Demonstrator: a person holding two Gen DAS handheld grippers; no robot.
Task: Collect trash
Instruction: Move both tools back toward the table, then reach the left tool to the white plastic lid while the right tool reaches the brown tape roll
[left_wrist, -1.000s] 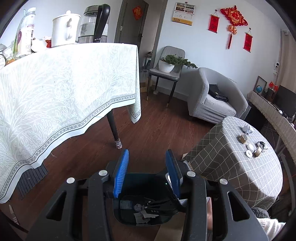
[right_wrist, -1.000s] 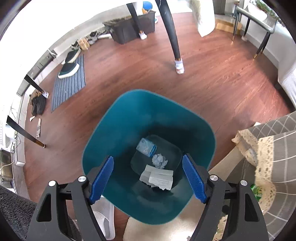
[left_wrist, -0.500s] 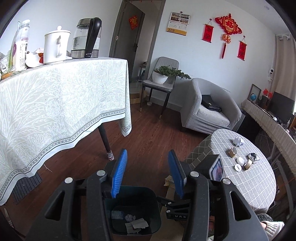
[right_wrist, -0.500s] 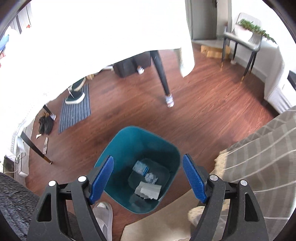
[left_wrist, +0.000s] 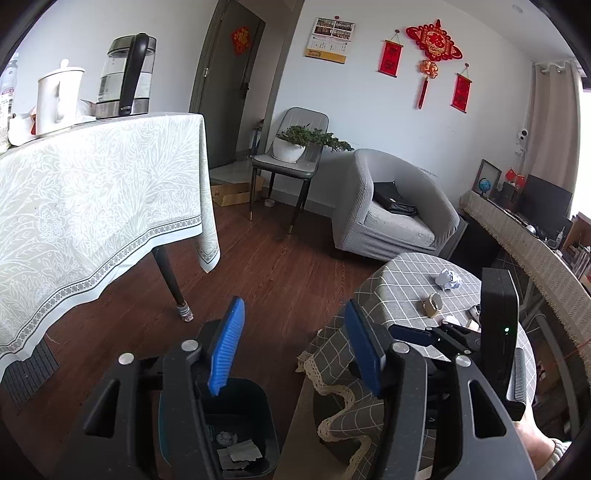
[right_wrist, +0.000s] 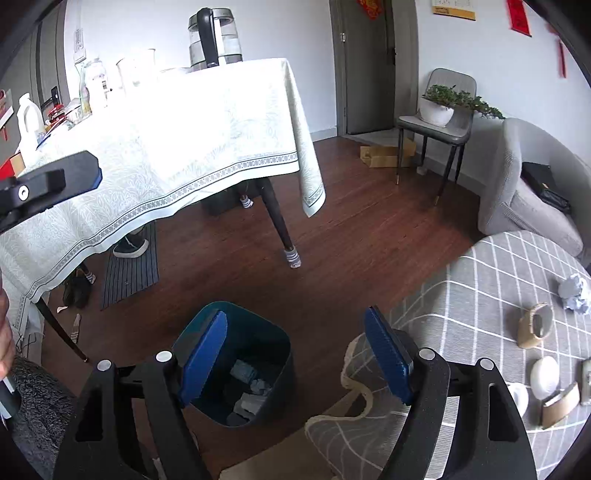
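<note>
Partly done. Teal bin (right_wrist: 236, 369) on the floor beside the round table (right_wrist: 480, 280) already holds several crumpled papers and wrappers. Left tongs (left_wrist: 291, 349) opening, nothing between the jaws; right tongs (right_wrist: 295, 356) released, empty. Left on the table: 1 crumpled paper ball (right_wrist: 574, 293), a torn cardboard tube (right_wrist: 533, 325), plus a few small scraps near the edge, type unclear
</note>
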